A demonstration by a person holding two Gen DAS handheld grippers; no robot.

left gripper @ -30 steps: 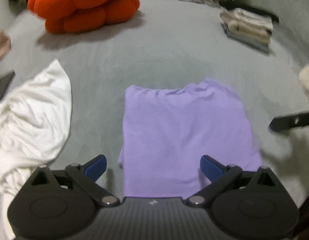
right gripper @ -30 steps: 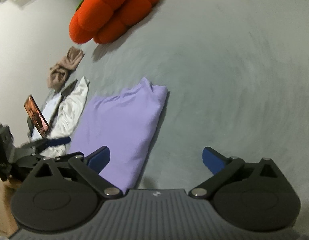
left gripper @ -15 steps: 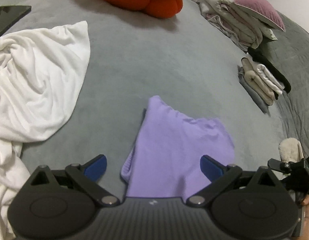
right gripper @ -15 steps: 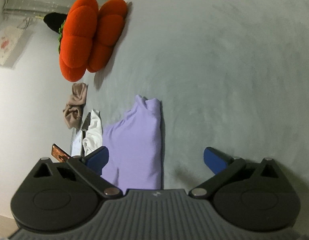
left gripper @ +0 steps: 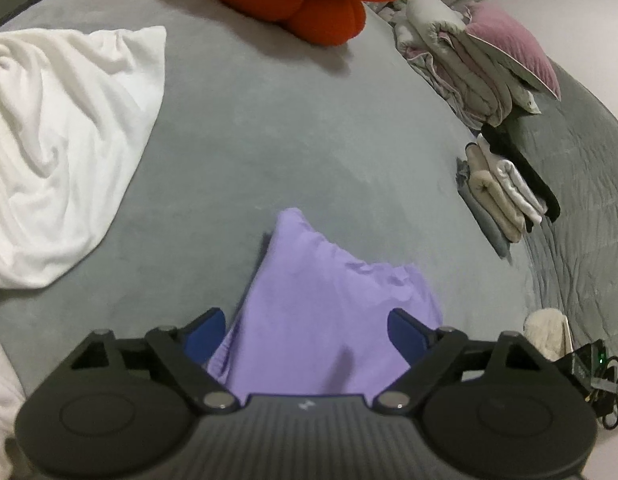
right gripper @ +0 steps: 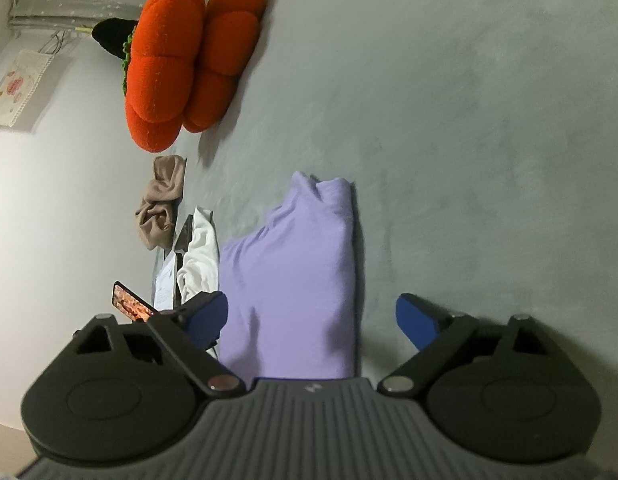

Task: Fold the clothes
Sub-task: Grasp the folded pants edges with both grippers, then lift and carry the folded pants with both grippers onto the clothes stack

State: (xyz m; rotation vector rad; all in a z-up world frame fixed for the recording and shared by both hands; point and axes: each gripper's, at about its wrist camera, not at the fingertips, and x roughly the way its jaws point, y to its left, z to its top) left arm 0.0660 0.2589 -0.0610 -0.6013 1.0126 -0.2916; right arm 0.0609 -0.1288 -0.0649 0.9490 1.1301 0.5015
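A folded lilac garment [left gripper: 329, 312] lies flat on the grey bed [left gripper: 269, 128], toward its near edge. The left gripper [left gripper: 305, 330] and right gripper [right gripper: 313, 316] hover above it, both spread wide and empty. It looks light, soft and floppy; pinching a doubled edge or corner would likely hold best.

Both tools [left gripper: 305, 330] [right gripper: 313, 318] spread wide, empty.
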